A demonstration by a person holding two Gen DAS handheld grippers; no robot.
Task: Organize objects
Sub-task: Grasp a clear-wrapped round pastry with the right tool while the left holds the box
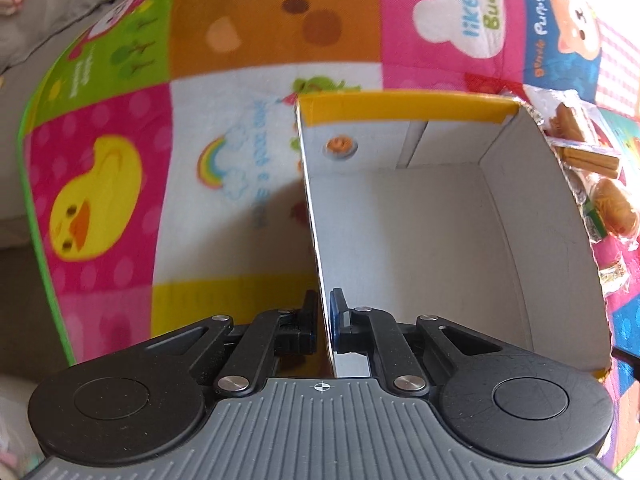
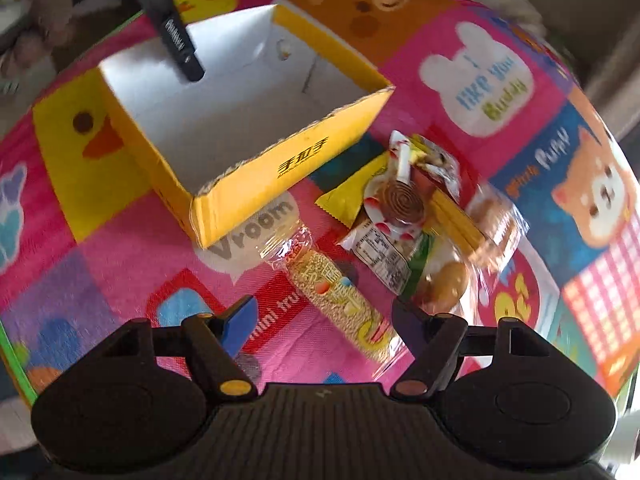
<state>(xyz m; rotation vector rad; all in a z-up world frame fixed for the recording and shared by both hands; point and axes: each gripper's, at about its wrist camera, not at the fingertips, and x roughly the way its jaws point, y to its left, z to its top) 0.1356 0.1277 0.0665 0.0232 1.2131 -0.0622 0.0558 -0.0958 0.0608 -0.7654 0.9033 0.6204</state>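
Note:
An open yellow cardboard box [image 1: 400,106] with a white, empty inside stands on a cartoon play mat [image 1: 120,184]. My left gripper [image 1: 323,320] is shut on the box's thin side wall, one pad on each face. In the right wrist view, one of that gripper's black fingers [image 2: 176,40] shows at the far wall of the box [image 2: 256,176]. My right gripper [image 2: 324,324] hovers open over a long clear packet of puffed grain [image 2: 340,300], which lies between its fingers untouched. A pile of wrapped snacks [image 2: 404,204] lies to the right of the box.
Some of the snack packets [image 1: 592,156] press against the box's right outer wall. The mat's green border [image 1: 44,264] runs along the left, with grey fabric [image 1: 48,12] beyond it. Open mat [image 2: 120,264] lies in front of the box.

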